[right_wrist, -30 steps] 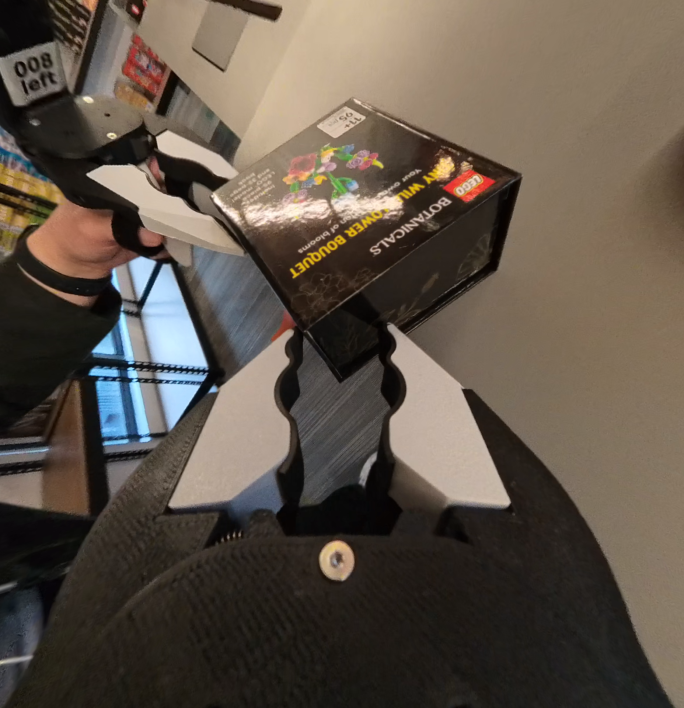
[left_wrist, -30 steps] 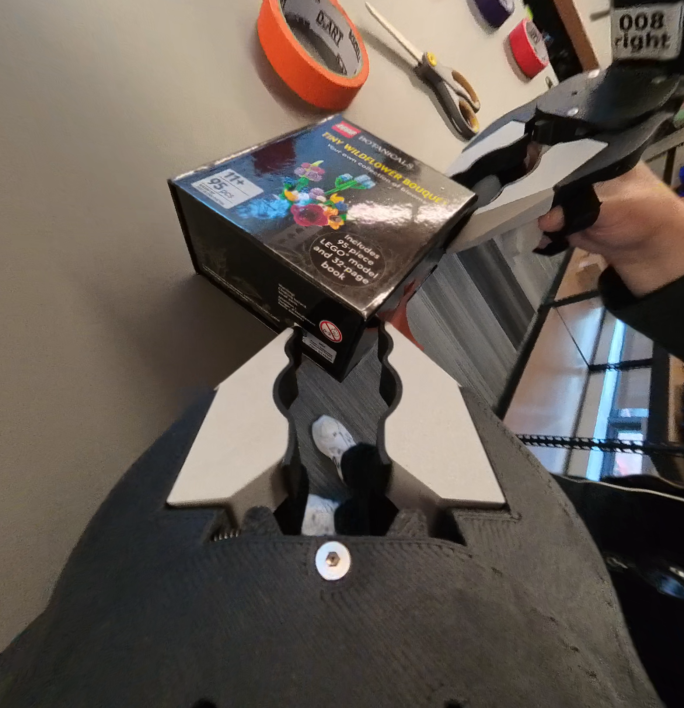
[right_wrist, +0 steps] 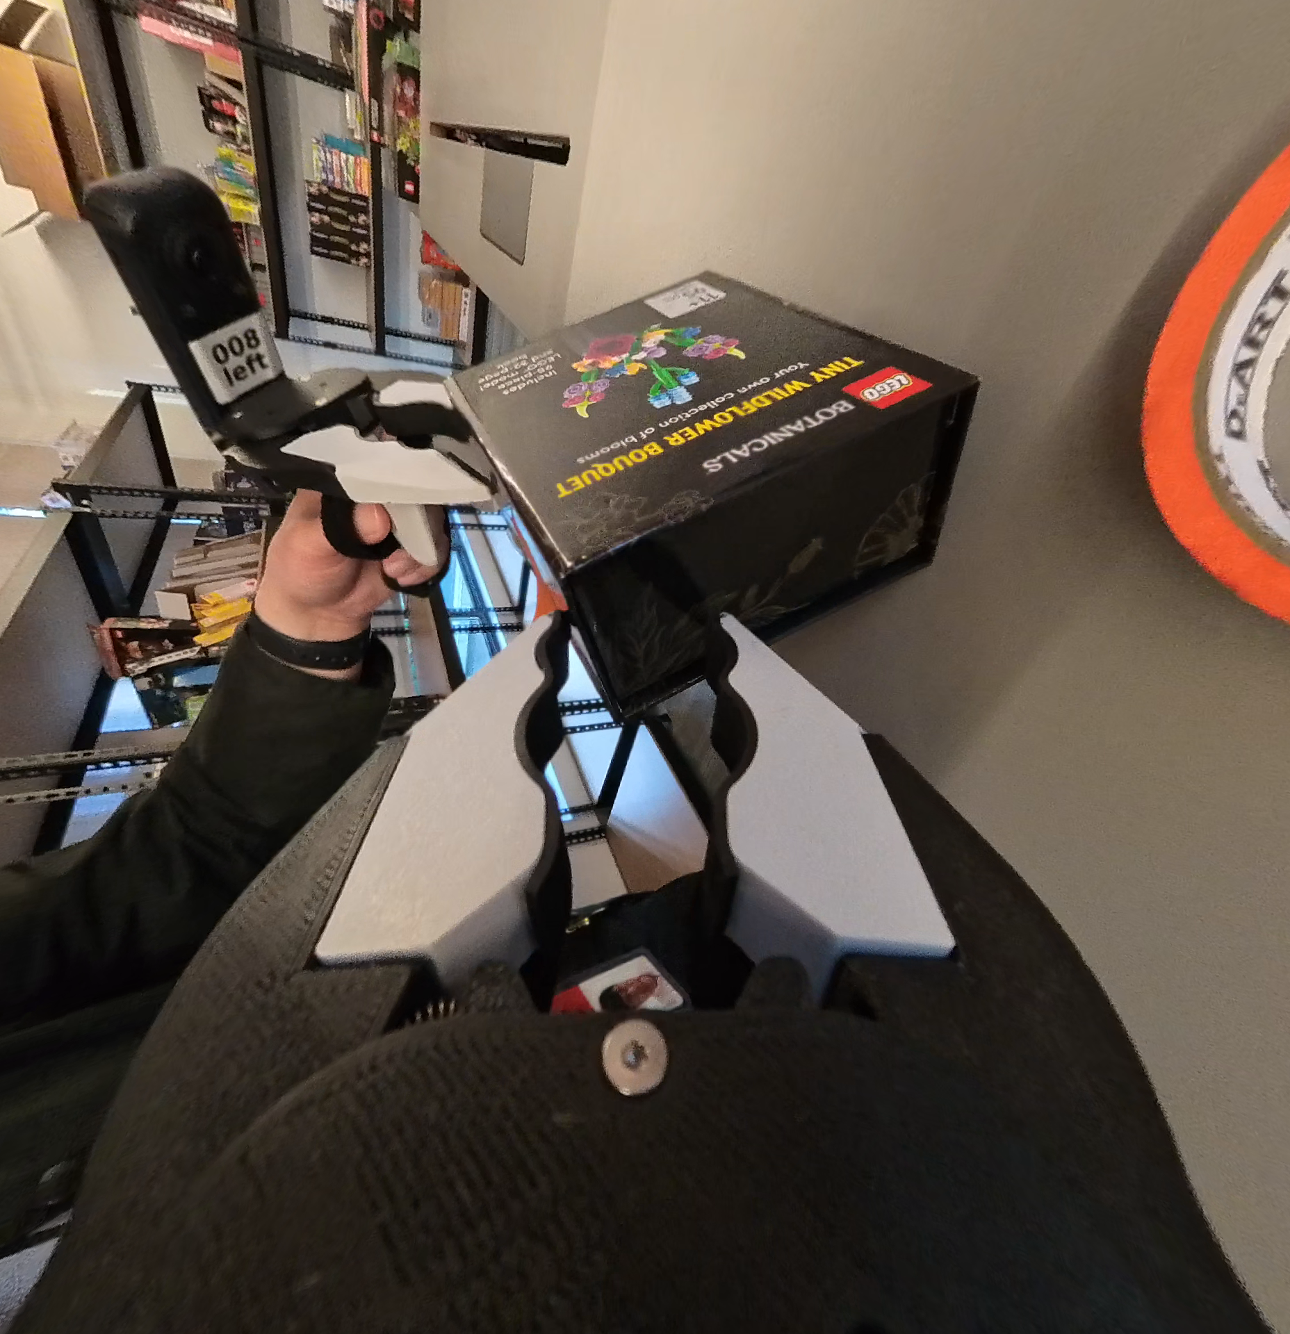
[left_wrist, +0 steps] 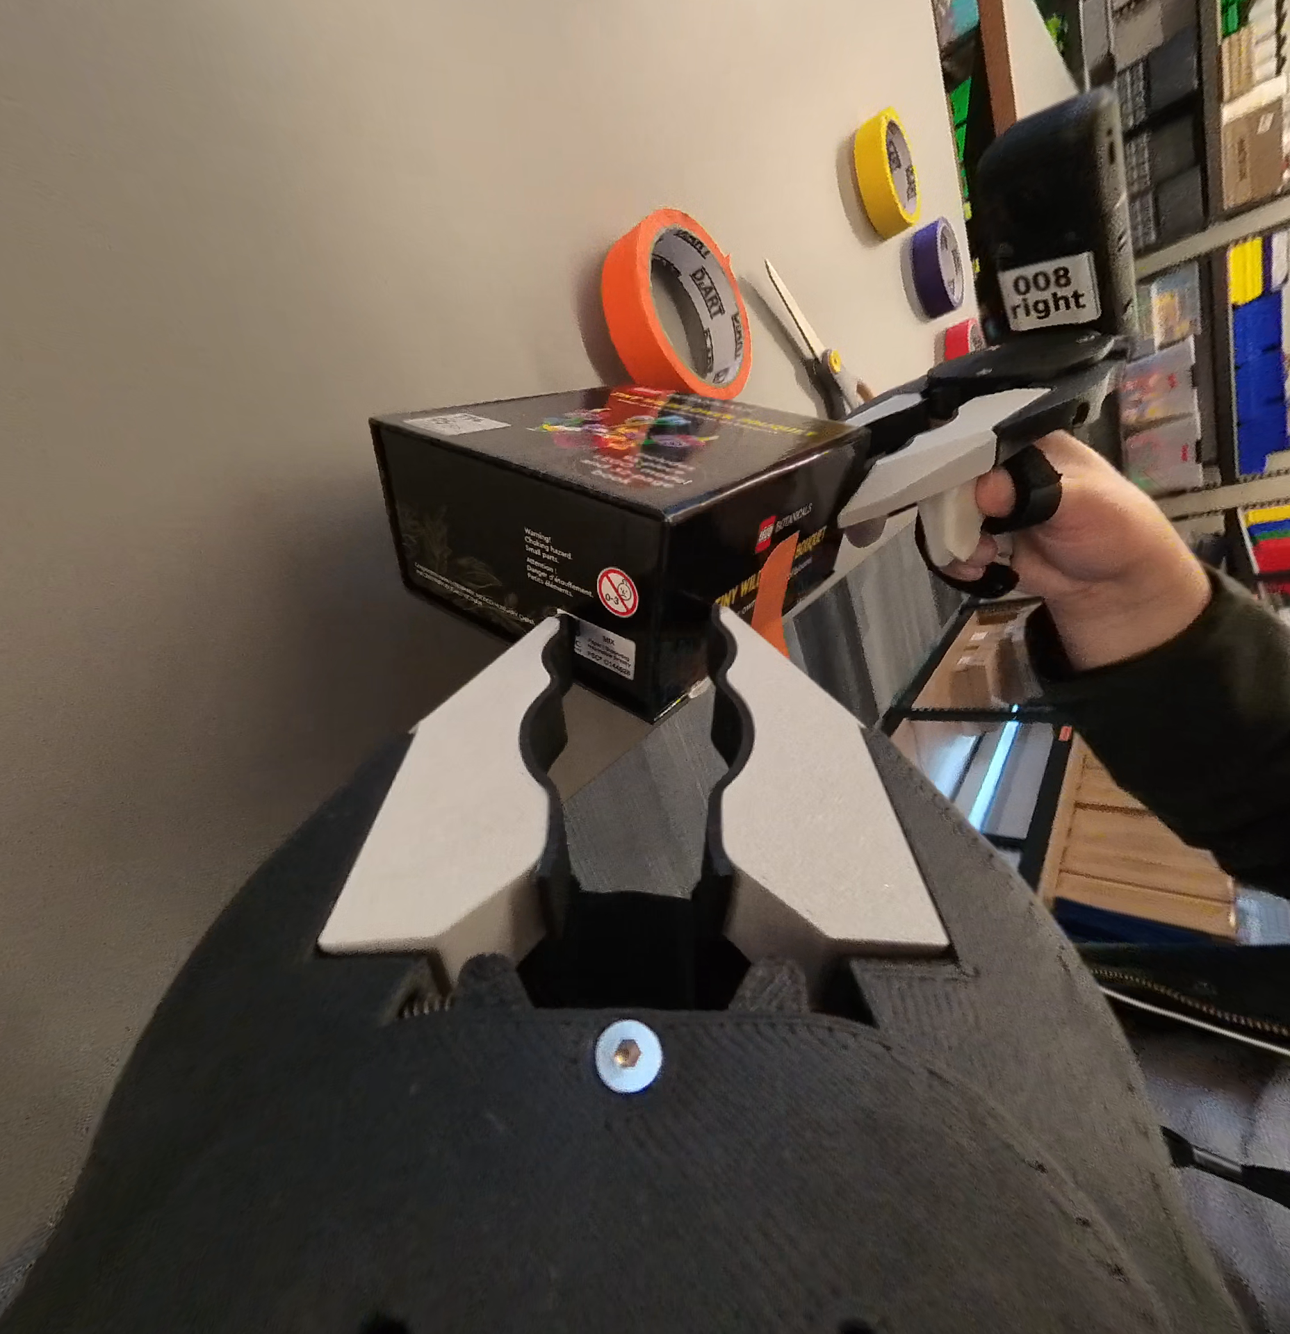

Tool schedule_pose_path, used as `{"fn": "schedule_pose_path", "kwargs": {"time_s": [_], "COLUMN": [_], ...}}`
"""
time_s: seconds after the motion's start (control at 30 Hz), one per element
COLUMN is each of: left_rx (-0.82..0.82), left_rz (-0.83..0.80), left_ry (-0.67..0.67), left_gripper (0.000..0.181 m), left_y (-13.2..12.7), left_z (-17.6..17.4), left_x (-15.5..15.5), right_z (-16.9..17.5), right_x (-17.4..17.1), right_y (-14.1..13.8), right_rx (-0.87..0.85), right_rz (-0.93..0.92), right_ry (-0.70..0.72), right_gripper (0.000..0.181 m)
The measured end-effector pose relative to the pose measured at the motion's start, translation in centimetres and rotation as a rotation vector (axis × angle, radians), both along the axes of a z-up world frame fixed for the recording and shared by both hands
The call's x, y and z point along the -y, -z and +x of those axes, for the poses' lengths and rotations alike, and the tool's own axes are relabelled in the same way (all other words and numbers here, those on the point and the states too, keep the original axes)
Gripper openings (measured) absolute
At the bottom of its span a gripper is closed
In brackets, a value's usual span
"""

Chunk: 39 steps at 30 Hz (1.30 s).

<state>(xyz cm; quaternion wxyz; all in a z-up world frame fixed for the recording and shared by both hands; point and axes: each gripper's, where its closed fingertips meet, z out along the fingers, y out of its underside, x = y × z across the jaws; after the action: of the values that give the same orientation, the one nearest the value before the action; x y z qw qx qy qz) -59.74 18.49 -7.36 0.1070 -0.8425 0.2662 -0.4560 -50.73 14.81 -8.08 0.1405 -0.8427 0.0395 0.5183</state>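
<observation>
Two grippers hold one black box (left_wrist: 555, 505), a glossy carton printed with a flower bouquet on its top face, at opposite corners. The left gripper (left_wrist: 636, 635) has its jaws closed on the box's near lower corner in the left wrist view; the right gripper (right_wrist: 636, 635) has its jaws closed on the corner nearest its own camera. Each gripper is also seen from the other's camera, clamped on the far end of the box, with a hand (left_wrist: 1075, 534) on its trigger handle. The box sits at the edge of the grey desk (left_wrist: 194, 361), part of it projecting past the edge; whether its base rests on the desk cannot be told. Behind the box lies an orange tape roll (left_wrist: 671, 303), with scissors (left_wrist: 808, 346) just beside it. Farther off lie a yellow tape roll (left_wrist: 884, 173), a purple tape roll (left_wrist: 934, 267) and a red tape roll (left_wrist: 961, 341). Shelving (left_wrist: 1220, 144) with stacked goods stands beyond the desk.
</observation>
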Motion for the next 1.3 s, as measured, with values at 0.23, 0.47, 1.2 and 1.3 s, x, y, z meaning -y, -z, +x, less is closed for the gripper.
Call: {"fn": "schedule_pose_path", "kwargs": {"time_s": [0.23, 0.47, 1.2, 1.3], "left_rx": [0.000, 0.057, 0.212, 0.225], "left_rz": [-0.053, -0.166, -0.222, -0.192], "left_ry": [-0.022, -0.041, -0.216, -0.218], "left_gripper": [0.033, 0.032, 0.031, 0.030], "left_y": [-0.1, -0.1, -0.1, -0.3], "left_z": [-0.4, -0.8, -1.1, -1.1], "left_x": [0.2, -0.2, -4.1, -4.1], "right_z": [0.2, 0.3, 0.0, 0.0], "right_x": [-1.3, -2.9, -5.3, -5.4], "right_y": [-0.2, -0.4, 0.1, 0.1], "right_rx": [-0.045, -0.038, -0.089, -0.090], "right_rz": [-0.057, -0.148, -0.159, -0.151], "right_ry": [0.097, 0.191, 0.205, 0.198], "right_gripper": [0.037, 0.036, 0.037, 0.037]}}
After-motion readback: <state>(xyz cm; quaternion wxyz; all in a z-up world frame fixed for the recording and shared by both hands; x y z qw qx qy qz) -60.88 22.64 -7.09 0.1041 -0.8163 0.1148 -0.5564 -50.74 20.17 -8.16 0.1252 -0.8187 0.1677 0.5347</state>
